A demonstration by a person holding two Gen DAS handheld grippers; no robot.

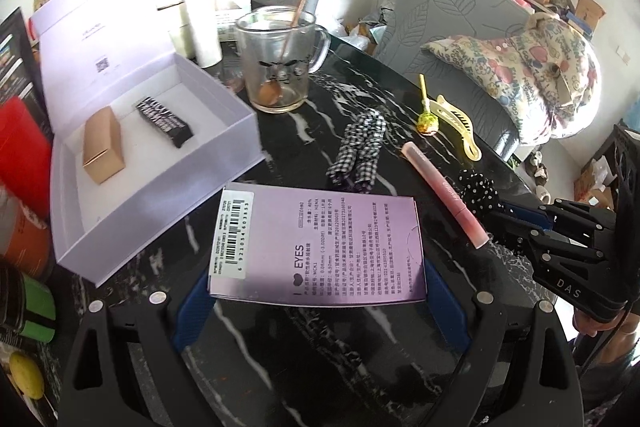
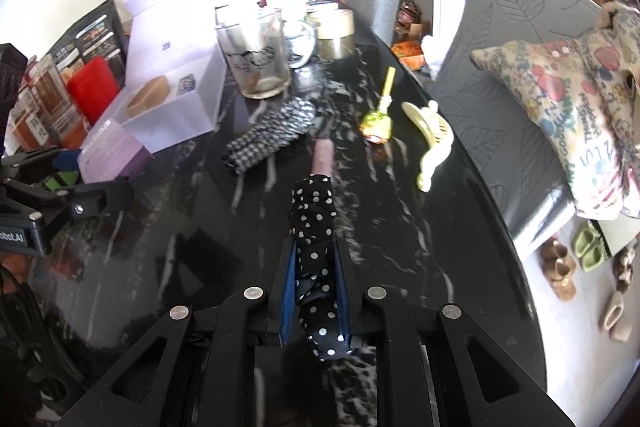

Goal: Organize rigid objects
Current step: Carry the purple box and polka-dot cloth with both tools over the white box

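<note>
A flat purple carton printed "EYES" (image 1: 320,243) sits between the wide-set blue pads (image 1: 198,303) of my left gripper (image 1: 320,283), which grips it by its sides just in front of the white box (image 1: 168,195). The right wrist view shows the same purple carton (image 2: 112,151) in the left gripper (image 2: 80,179). My right gripper (image 2: 315,251) is shut on a black polka-dot scrunchie (image 2: 314,227). Just beyond the scrunchie lies a pink tube (image 2: 323,157). In the white box are a tan carton (image 1: 103,151) and a black bar (image 1: 164,121).
On the black marble table (image 1: 360,347) lie a checkered scrunchie (image 1: 358,151), a lollipop (image 1: 426,121) and a yellow hair claw (image 1: 460,127). A glass mug (image 1: 276,63) with a spoon stands behind them. Cartons line the left edge; grey chairs stand at the right.
</note>
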